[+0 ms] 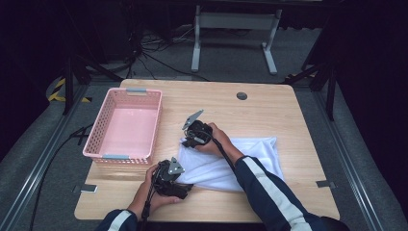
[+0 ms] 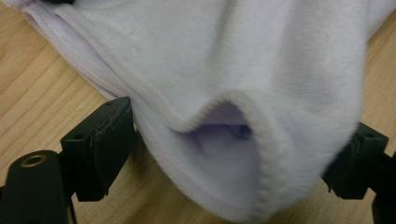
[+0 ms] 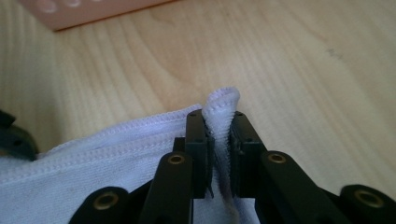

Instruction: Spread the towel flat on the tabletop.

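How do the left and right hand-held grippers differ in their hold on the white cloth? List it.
1. The right hand-held gripper is shut, pinching a hem of the white cloth; the left hand-held gripper stands open.
2. The right grips the cloth's far corner; the left straddles a near fold, pads apart from it.
Both are black and two-jawed.

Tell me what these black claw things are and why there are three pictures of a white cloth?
They are grippers, tools with two black jaws that a person squeezes by hand. One picture looks down from above the wooden table. The other two come from small cameras riding on each gripper. On the table lie a white cloth and an empty pink basket. The right gripper has pinched the cloth's stitched edge tightly between its jaws. The left gripper has its jaws wide apart, with a fold of the cloth lying between them, not squeezed.
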{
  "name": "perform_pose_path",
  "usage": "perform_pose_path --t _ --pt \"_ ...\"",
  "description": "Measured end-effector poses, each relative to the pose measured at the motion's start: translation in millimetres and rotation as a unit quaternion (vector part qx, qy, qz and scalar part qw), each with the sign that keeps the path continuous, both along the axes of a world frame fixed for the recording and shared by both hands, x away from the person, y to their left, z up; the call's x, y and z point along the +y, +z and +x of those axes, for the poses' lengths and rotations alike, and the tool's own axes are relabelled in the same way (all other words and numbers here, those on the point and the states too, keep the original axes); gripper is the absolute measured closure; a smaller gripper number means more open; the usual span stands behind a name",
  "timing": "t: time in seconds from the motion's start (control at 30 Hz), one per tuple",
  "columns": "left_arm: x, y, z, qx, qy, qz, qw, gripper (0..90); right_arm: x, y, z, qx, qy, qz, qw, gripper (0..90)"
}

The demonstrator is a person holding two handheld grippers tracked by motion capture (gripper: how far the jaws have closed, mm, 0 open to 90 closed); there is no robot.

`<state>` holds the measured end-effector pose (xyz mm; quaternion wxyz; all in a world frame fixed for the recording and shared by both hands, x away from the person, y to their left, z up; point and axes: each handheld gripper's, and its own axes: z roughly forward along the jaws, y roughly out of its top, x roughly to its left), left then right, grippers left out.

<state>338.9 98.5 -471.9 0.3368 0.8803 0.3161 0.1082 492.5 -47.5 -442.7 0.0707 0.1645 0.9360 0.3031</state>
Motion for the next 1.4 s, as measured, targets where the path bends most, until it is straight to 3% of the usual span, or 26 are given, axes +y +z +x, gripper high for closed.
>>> perform_pose_path --t 0.17,0.27,0.3,0.33,0.4,0.43,0.5,0.57,0.63,0.67,0.73,0.77,0.87,1.07,1.1,1.17,1.2,1.27,1.3,1.4 --pt "1.4 0.0 4.1 -0.003 0.001 -0.001 1.0000 16.3 1.8 13.5 3.6 -0.019 -0.005 0.035 0.9992 82.4" --pt "7.5 2.8 5.6 -0.007 0.023 -0.007 0.9997 29.9 -0.5 24.6 4.4 -0.029 -0.006 0.062 0.9977 82.5" --pt "11.7 4.2 7.0 -0.006 0.026 -0.005 0.9996 40.2 -1.6 27.6 4.9 -0.032 -0.008 0.067 0.9972 82.6" --pt "14.6 3.8 7.8 0.000 0.036 -0.016 0.9992 47.8 -2.8 30.2 5.1 -0.033 -0.010 0.072 0.9968 82.6" --pt "19.1 4.5 9.9 0.007 0.037 -0.025 0.9990 51.6 -6.1 35.5 4.5 -0.041 -0.014 0.085 0.9955 82.6" --pt "19.1 4.5 9.9 0.007 0.037 -0.025 0.9990 55.7 -6.1 35.5 4.5 -0.041 -0.014 0.085 0.9955 82.6" --pt "23.2 5.2 9.1 0.013 0.034 -0.026 0.9990 55.7 -10.1 39.9 4.6 -0.040 -0.023 0.101 0.9938 82.5" --pt "26.6 5.5 6.2 0.023 0.027 -0.033 0.9988 51.1 -13.2 42.1 5.2 -0.050 -0.034 0.103 0.9929 82.5" --pt "27.2 6.3 0.6 0.020 0.009 -0.024 0.9995 59.2 -15.8 42.8 6.6 -0.053 -0.038 0.104 0.9924 82.5" --pt "27.7 7.0 -1.2 0.018 0.000 -0.017 0.9997 56.9 -16.2 41.0 7.6 -0.051 -0.038 0.102 0.9928 82.5" --pt "27.6 8.2 -0.8 0.010 0.014 -0.012 0.9998 43.5 -14.8 38.8 7.8 -0.044 -0.034 0.099 0.9936 82.5" --pt "27.4 7.9 1.2 0.010 0.022 -0.016 0.9996 43.5 -11.8 36.2 7.0 -0.044 -0.032 0.092 0.9943 82.4" --pt "24.6 5.1 11.2 0.017 0.041 -0.029 0.9986 25.4 -5.1 31.1 6.5 -0.039 -0.025 0.087 0.9951 82.5" --pt "16.4 1.5 20.6 0.015 0.069 -0.042 0.9966 23.9 -2.7 33.2 4.8 -0.032 -0.006 0.098 0.9946 82.6" --pt "14.9 2.1 23.7 0.007 0.073 -0.035 0.9967 28.1 -3.1 36.3 3.9 -0.033 -0.006 0.108 0.9936 82.6" --pt "14.6 2.4 24.3 0.007 0.078 -0.037 0.9962 37.1 -3.4 38.0 3.5 -0.029 -0.002 0.114 0.9931 82.6" --pt "15.1 3.7 25.0 0.004 0.075 -0.033 0.9966 37.1 -3.6 39.8 2.7 -0.033 -0.002 0.115 0.9928 82.6" --pt "14.3 5.3 23.1 0.005 0.070 -0.026 0.9972 62.3 -4.5 46.3 0.7 -0.043 0.000 0.122 0.9916 82.7" --pt "14.8 6.1 21.3 0.003 0.070 -0.025 0.9972 69.6 -4.7 48.5 0.3 -0.047 -0.004 0.122 0.9914 82.6" --pt "22.1 12.7 13.5 -0.010 0.052 -0.022 0.9983 75.5 -4.5 52.0 -0.6 -0.060 -0.009 0.121 0.9909 82.9"
